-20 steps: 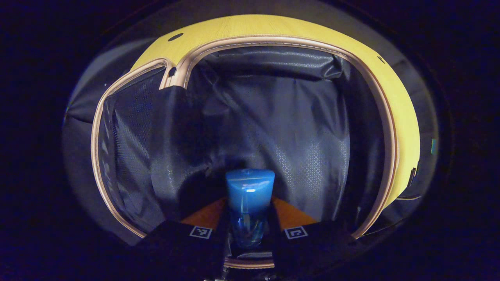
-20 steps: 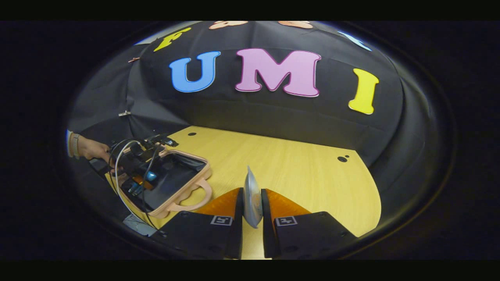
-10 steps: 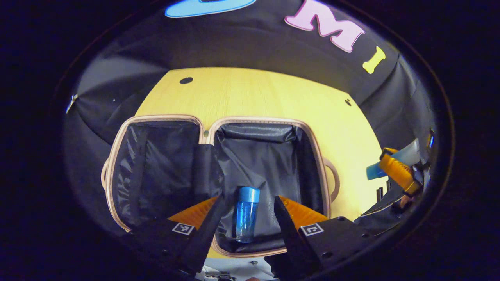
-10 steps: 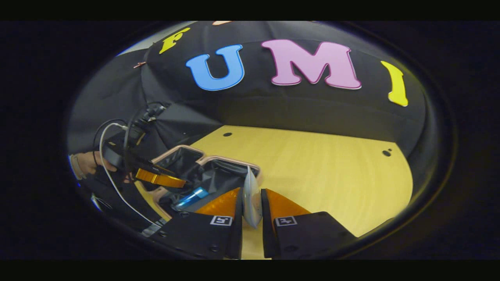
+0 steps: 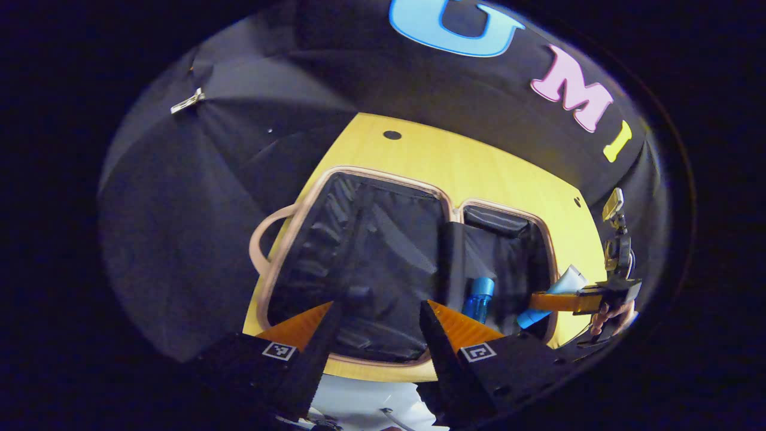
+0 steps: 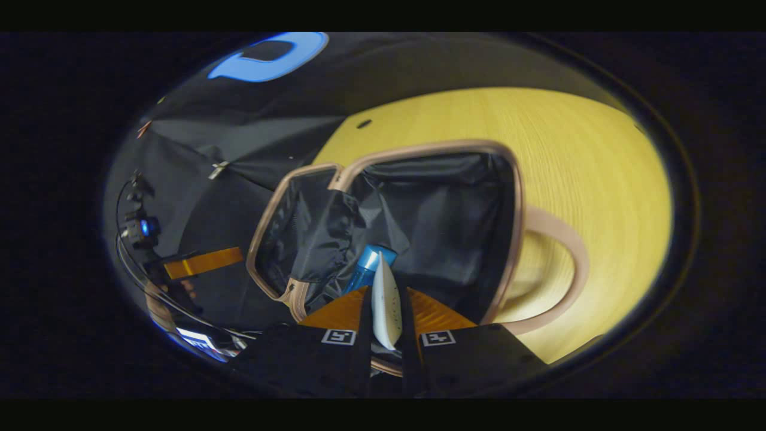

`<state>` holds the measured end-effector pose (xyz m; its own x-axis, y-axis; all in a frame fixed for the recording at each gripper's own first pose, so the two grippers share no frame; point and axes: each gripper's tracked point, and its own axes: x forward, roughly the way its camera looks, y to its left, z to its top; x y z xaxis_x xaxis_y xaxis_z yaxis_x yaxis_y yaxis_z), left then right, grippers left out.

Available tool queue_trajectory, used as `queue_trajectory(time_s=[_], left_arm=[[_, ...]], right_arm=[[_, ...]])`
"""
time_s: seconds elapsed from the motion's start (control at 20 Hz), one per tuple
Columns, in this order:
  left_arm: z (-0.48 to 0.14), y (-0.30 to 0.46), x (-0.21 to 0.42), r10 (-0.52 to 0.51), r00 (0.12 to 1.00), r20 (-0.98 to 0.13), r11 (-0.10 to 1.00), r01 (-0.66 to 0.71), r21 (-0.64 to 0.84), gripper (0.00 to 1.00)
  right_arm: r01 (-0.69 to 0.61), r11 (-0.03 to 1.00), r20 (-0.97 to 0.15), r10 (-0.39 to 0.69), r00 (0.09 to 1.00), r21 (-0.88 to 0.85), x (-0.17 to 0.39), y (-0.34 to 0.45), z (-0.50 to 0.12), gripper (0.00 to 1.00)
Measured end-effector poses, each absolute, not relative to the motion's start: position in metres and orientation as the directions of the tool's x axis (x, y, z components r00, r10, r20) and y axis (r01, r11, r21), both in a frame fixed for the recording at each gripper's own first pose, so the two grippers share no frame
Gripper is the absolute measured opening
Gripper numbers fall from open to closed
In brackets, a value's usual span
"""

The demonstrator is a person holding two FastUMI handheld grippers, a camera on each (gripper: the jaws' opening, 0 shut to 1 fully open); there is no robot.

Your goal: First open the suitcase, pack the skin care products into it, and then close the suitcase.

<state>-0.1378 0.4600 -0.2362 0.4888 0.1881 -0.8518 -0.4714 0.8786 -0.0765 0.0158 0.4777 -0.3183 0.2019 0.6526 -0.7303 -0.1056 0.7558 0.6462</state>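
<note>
Now the right gripper (image 6: 386, 311) pinched a white tube (image 6: 385, 302) above the open suitcase (image 6: 419, 221), beside the blue bottle (image 6: 368, 266) lying inside. Best lowered onto the lining before letting go. The left gripper (image 5: 374, 323), fingers spread and empty, had released that bottle and pulled back.

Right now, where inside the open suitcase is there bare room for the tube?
Free: the suitcase half beside the blue bottle, bare lining to its rim. Tighter: the bottle's half, where the right tool holds the white tube just above the bottle. Left tool is open.
</note>
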Motion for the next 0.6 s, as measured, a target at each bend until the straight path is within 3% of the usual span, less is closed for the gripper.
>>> queue_trajectory(time_s=[0.05,0.1,0.15,0.25,0.3,0.35,0.4,0.45,0.6], left_arm=[[-0.237,0.473,-0.144,0.205,0.481,-0.852,0.867,-0.494,-0.071,0.84],[-0.241,0.485,-0.151,0.219,0.472,-0.854,0.857,-0.511,-0.062,0.84],[-0.243,0.497,-0.156,0.234,0.462,-0.855,0.847,-0.528,-0.053,0.84],[-0.247,0.52,-0.16,0.26,0.441,-0.859,0.821,-0.569,-0.043,0.84],[-0.249,0.529,-0.161,0.268,0.437,-0.858,0.807,-0.588,-0.047,0.84],[-0.249,0.537,-0.159,0.269,0.44,-0.857,0.797,-0.601,-0.058,0.84],[-0.25,0.542,-0.157,0.268,0.445,-0.854,0.791,-0.607,-0.068,0.84],[-0.252,0.548,-0.157,0.27,0.447,-0.853,0.785,-0.615,-0.074,0.84],[-0.258,0.574,-0.151,0.278,0.464,-0.841,0.794,-0.604,-0.071,0.84]], right_arm=[[-0.091,0.781,-0.761,0.623,0.181,0.617,0.013,0.48,-0.329,0.18],[-0.08,0.803,-0.786,0.595,0.168,0.591,0.012,0.481,-0.337,0.18],[-0.068,0.822,-0.809,0.568,0.152,0.565,0.01,0.482,-0.342,0.33],[-0.037,0.844,-0.836,0.536,0.116,0.535,0.003,0.482,-0.35,0.27],[-0.024,0.85,-0.843,0.526,0.113,0.527,0.002,0.484,-0.352,0.29],[-0.018,0.856,-0.849,0.516,0.118,0.517,0.003,0.484,-0.352,0.24],[-0.015,0.861,-0.853,0.505,0.13,0.508,0.005,0.484,-0.35,0.33],[-0.007,0.849,-0.839,0.524,0.143,0.529,0.006,0.487,-0.344,0.25],[-0.051,0.732,-0.711,0.674,0.2,0.68,0.006,0.506,-0.296,0.8]])
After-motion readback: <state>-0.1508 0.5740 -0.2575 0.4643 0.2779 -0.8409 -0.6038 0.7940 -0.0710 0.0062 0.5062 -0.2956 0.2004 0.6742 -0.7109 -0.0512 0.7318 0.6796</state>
